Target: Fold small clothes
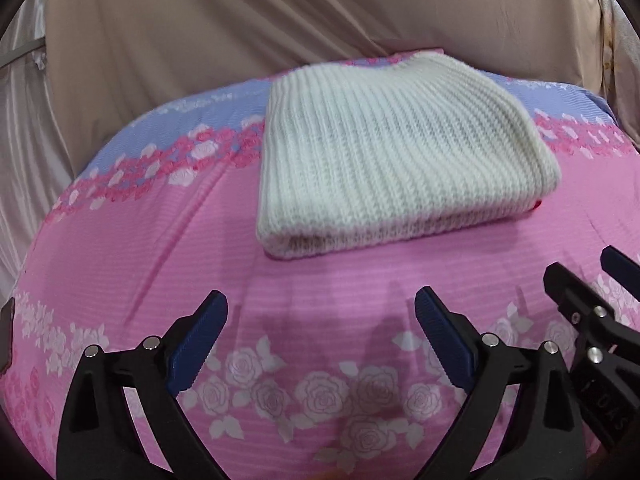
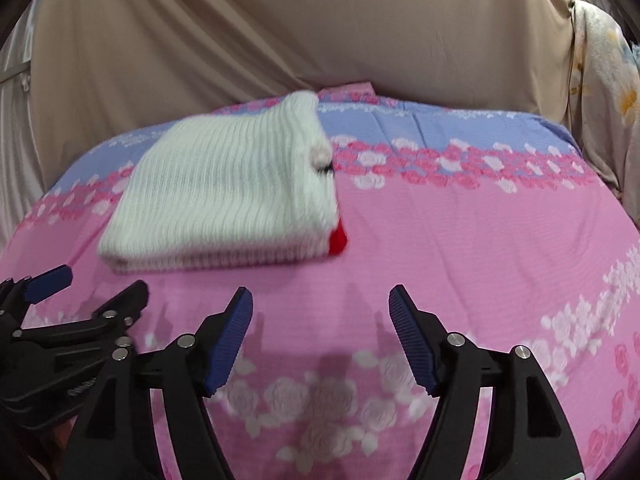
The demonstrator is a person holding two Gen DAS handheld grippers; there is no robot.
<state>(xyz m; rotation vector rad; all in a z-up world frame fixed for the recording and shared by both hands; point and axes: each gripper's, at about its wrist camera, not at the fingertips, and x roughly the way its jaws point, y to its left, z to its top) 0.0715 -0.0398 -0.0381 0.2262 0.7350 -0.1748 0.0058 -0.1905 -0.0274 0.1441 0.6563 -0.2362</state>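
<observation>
A white ribbed knitted garment [image 1: 392, 152] lies folded into a thick rectangle on the pink floral sheet [image 1: 152, 264]. In the right wrist view the garment [image 2: 228, 196] shows a red patch [image 2: 339, 238] at its near right corner. My left gripper [image 1: 320, 300] is open over bare sheet, short of the garment's near fold, with nothing between its blue pads. My right gripper [image 2: 320, 294] is also open and empty, in front of and to the right of the garment. Each gripper shows in the other's view: the right gripper [image 1: 582, 266] at the right edge, the left gripper [image 2: 102, 280] at the lower left.
The sheet [image 2: 460, 240] has a blue band and rose borders and covers a rounded surface that drops off at its far edge. A beige draped cloth [image 2: 280, 20] hangs behind it. A pale flowered fabric [image 2: 604, 100] hangs at the far right.
</observation>
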